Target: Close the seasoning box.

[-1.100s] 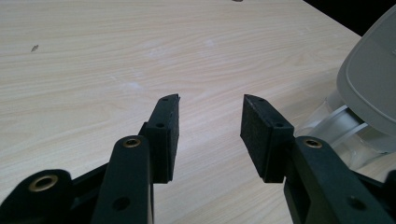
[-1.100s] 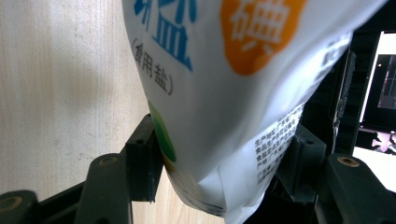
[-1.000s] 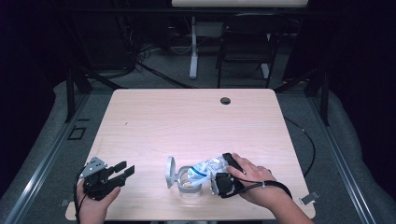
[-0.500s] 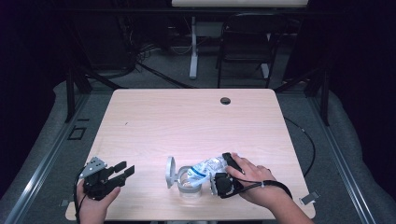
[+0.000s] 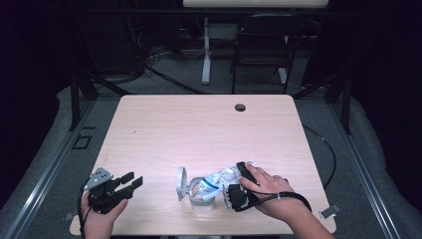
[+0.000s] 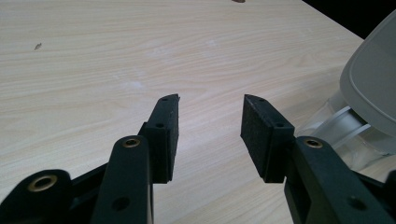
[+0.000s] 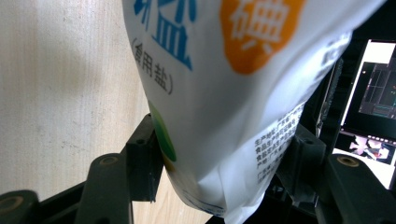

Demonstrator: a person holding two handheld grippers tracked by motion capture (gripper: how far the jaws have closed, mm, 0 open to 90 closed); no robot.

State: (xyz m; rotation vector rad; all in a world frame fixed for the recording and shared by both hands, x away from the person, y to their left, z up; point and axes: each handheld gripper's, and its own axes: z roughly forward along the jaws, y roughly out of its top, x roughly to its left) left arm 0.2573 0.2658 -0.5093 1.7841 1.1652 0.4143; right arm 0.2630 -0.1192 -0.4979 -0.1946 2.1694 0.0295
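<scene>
A white salt bag with blue and orange print hangs tilted, its lower end over the mouth of a clear container near the table's front edge. The container's grey hinged lid stands open on its left. My right gripper is shut on the bag's right end. In the right gripper view the bag sits clamped between both jaws of that gripper. My left gripper rests open at the front left, apart from the container. Its jaws hold nothing, with the lid off to the right.
The light wooden table has a black cable hole near its far edge. A chair and stand legs sit on the dark floor beyond. A lit monitor shows past the bag in the right gripper view.
</scene>
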